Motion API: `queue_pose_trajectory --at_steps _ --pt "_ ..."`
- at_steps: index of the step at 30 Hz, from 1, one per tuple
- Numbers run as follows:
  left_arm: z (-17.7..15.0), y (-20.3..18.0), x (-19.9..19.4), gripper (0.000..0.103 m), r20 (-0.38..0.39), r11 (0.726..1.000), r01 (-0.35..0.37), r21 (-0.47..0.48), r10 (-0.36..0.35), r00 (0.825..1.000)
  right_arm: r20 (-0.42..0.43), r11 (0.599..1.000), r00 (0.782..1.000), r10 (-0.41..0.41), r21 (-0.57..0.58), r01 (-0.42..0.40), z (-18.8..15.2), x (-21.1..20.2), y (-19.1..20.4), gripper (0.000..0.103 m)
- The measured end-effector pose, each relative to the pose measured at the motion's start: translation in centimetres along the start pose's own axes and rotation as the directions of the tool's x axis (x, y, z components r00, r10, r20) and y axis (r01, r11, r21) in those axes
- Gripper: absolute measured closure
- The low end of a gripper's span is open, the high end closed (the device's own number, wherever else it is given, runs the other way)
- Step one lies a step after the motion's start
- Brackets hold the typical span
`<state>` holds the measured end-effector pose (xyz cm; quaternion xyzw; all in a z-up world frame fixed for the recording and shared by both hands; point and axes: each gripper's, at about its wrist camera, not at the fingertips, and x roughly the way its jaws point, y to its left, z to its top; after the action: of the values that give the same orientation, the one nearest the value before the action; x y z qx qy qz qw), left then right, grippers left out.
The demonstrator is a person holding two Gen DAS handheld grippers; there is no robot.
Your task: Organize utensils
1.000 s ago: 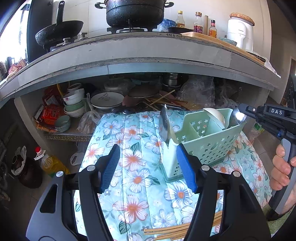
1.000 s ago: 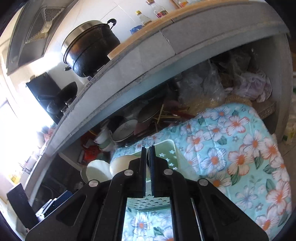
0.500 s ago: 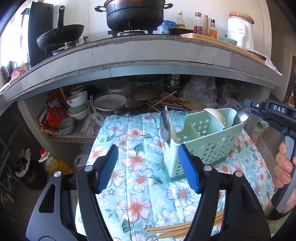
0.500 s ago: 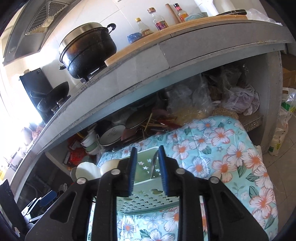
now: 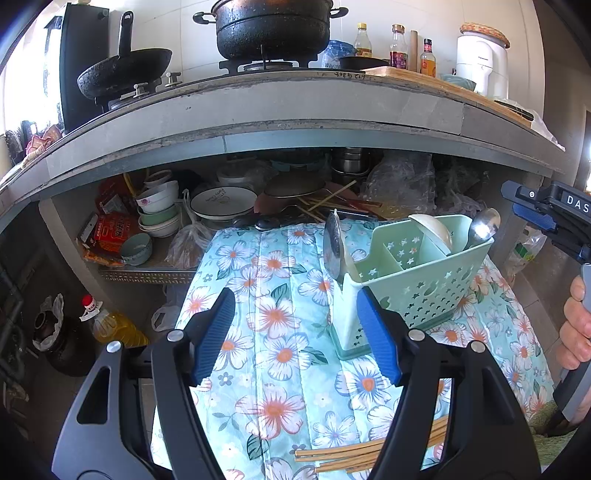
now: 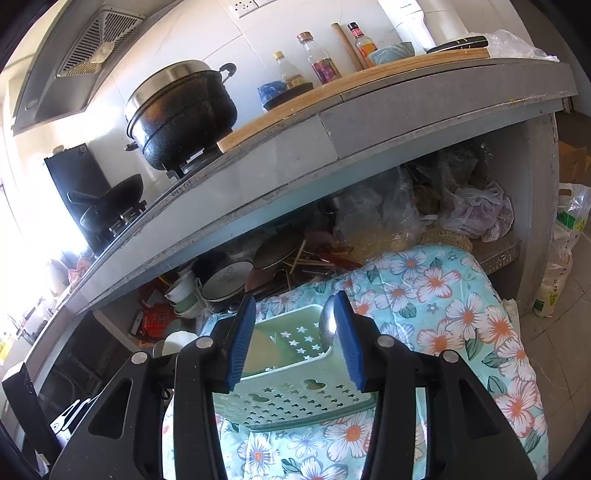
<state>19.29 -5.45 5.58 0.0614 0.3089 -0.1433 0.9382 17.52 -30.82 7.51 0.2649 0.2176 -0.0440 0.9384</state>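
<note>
A pale green utensil caddy [image 5: 413, 280] stands on a floral cloth [image 5: 280, 354]. A metal spoon [image 5: 484, 227] stands in its right end, a white ladle [image 5: 434, 230] in the middle, a metal spatula [image 5: 332, 247] at its left end. Wooden chopsticks [image 5: 369, 450] lie on the cloth near the front. My left gripper [image 5: 295, 332] is open and empty above the cloth, left of the caddy. My right gripper [image 6: 295, 339] is open and empty just above the caddy [image 6: 295, 369], beside the spoon [image 6: 328, 325]; it also shows in the left wrist view [image 5: 535, 214].
A concrete counter [image 5: 295, 107] with a black pot [image 5: 273, 26], a wok [image 5: 122, 70] and bottles [image 5: 399, 51] overhangs behind. The shelf under it holds bowls [image 5: 159, 210], plates [image 5: 223, 203] and bags. An oil bottle [image 5: 110, 325] stands on the floor at left.
My right gripper has opened, let go of the metal spoon in the caddy's right end, and drawn back. My left gripper has stayed open and risen slightly.
</note>
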Motion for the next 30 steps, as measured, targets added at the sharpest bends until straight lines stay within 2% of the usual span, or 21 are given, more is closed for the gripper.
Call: queue_pose_trajectory --at_steps 11,30 --pt "-0.1 0.1 -0.1 0.038 -0.005 1.0 -0.005 -0.003 0.005 1.0 -0.01 0.999 1.0 0.024 -0.026 -0.024 -0.1 -0.3 1.0 0.048" --pt "-0.3 0.8 -0.1 0.038 -0.012 1.0 -0.01 -0.006 0.01 1.0 -0.031 0.999 0.999 0.038 -0.033 -0.039 -0.3 0.0 1.4 0.043"
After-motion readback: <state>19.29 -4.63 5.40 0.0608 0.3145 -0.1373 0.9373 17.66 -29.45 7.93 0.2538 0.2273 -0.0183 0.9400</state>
